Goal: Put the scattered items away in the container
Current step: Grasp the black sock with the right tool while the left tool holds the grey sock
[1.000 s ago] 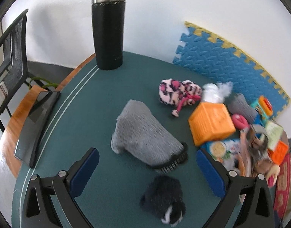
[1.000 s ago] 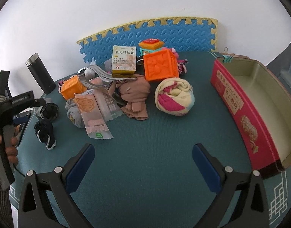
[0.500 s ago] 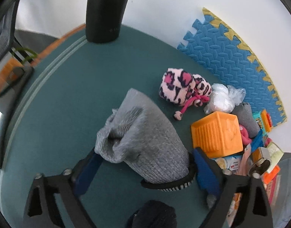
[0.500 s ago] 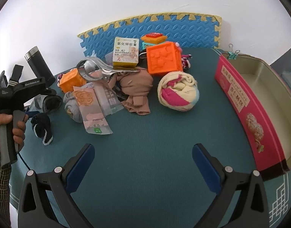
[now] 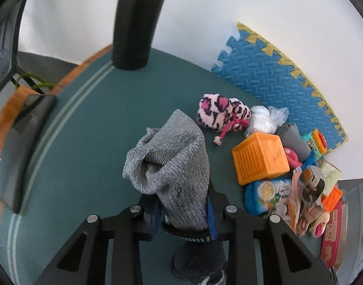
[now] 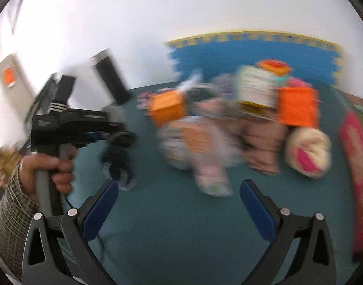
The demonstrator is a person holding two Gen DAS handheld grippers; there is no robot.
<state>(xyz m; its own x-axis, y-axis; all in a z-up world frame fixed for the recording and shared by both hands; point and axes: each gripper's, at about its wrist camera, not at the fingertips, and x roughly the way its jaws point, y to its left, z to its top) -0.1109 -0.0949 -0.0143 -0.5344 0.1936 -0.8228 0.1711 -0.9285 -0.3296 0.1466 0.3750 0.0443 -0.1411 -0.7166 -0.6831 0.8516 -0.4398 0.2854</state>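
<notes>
The left gripper is clamped on the grey sock, which sticks up just left of the orange block; the right gripper gapes empty over the mat.

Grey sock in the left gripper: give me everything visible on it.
The grey sock is marled knit, soft and rumpled, with a black cuff edged in white stripes at its near end. The left gripper is shut on it near the cuff, a blue pad pressing each side. The free end bunches and folds over above the green mat. Whether it is lifted clear of the mat is unclear.
</notes>
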